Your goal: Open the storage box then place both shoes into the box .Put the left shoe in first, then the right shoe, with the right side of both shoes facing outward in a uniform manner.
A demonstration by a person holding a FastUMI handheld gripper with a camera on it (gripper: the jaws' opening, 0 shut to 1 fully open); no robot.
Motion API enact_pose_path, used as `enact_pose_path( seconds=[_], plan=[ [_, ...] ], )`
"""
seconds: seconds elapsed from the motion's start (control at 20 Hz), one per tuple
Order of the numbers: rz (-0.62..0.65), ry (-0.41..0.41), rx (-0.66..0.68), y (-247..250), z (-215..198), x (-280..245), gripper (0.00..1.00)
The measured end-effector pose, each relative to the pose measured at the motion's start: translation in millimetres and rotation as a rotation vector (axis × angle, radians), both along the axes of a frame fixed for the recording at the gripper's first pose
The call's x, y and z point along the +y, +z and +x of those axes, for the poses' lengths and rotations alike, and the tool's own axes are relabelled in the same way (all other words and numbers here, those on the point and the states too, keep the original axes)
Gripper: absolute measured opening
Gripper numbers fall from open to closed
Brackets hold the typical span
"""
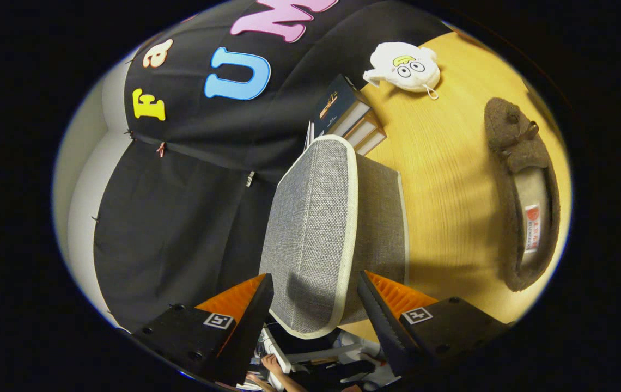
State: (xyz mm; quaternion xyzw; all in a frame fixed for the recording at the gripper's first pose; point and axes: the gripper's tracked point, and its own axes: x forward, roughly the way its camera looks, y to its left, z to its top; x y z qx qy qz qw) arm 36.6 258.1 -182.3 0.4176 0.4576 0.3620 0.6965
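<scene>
Clearly, in the gripper view, the camera was rolled well over, so the wooden table (441,179) ran up one side and the booth wall filled the other. The gripper (316,294) stood spread wide, its two fingers either side of the near end of the grey fabric storage box (321,228), whose pale-trimmed lid (310,218) faced the camera; whether either finger touched the fabric could not be told, and nothing was pinched. Beyond the box lay a stack of books (351,117) and a white plush toy (404,66). One brown slipper (523,190) rested on the table well apart from the box, its opening showing; the second shoe could not be made out. The box looked unopened, so lid-lifting seemed the step in hand. The risk I judged: soft fabric gives under the fingers, so closing on a wall rather than the lid edge could drag or tip the whole box toward the books.
</scene>
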Motion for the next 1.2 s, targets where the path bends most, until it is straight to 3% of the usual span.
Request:
enact_pose_path(
  seconds=[0.05,0.2,0.25,0.3,0.5,0.7,0.75,0.8,1.2],
  plan=[
    [0.005,0.016,0.020,-1.7,-1.9,3.2,0.96],
    [0.020,0.038,0.078,-2.7,-2.8,10.6,0.69],
    [0.018,0.042,0.089,-3.7,-2.0,11.2,0.70],
    [0.014,0.051,0.104,-7.1,-2.0,11.5,0.56],
    [0.016,0.101,0.235,-8.2,-10.8,13.5,0.42],
    [-0.006,0.082,0.191,-1.9,-5.3,13.2,0.14],
    [-0.011,0.078,0.171,0.8,-7.0,12.9,0.13],
    [-0.009,0.087,0.162,5.9,-6.8,10.3,0.06],
    [0.037,0.128,0.078,76.8,-9.3,31.5,0.05]
  ],
)
